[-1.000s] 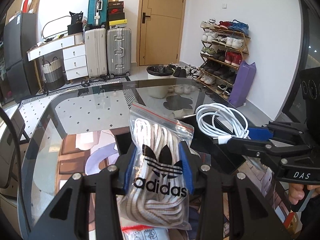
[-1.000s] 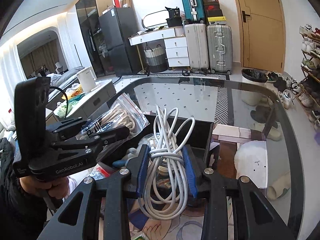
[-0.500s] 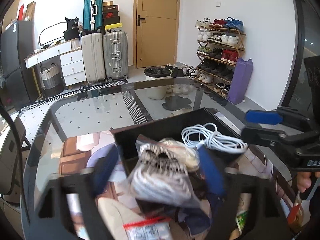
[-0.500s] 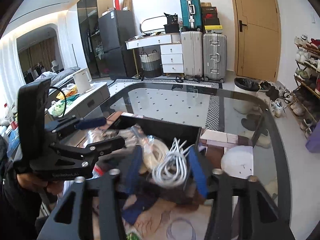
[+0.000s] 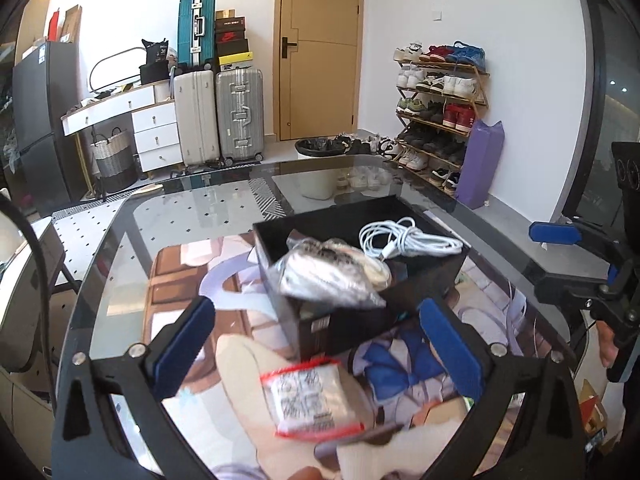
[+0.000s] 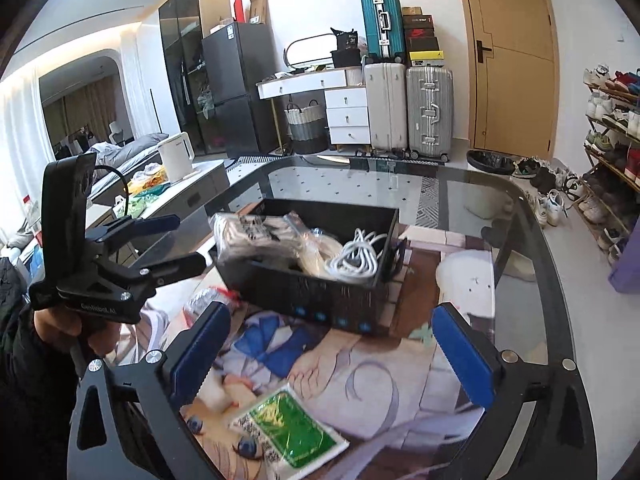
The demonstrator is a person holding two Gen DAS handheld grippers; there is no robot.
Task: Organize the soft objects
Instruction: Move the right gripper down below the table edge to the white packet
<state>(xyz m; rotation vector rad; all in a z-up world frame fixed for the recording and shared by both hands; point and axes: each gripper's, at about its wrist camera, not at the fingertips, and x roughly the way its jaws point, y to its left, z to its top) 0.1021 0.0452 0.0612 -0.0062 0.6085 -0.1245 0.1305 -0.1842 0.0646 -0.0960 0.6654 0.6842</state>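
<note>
Now | left claw [image 5: 316, 344] agape | right claw [image 6: 328, 348] agape | laces bag [image 5: 328, 276] blurred in box [image 5: 344, 332]

Black storage box [image 6: 304, 280] with a row of small blue marks on its side, white cable [image 5: 404, 240] coiled inside. Red-edged clear packet [image 5: 314, 402], black print. Green-and-white sachet [image 6: 292, 432]. Blue pads on both black grippers, left [image 5: 320, 344] and right [image 6: 332, 356].

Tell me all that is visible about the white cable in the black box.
The white cable is a thin, glossy cord wound into a loose bundle and wrapped around its middle. It lies inside the open black box on the glass table, at the box's right end, beside the clear bag of laces. Neither gripper touches it.
</note>
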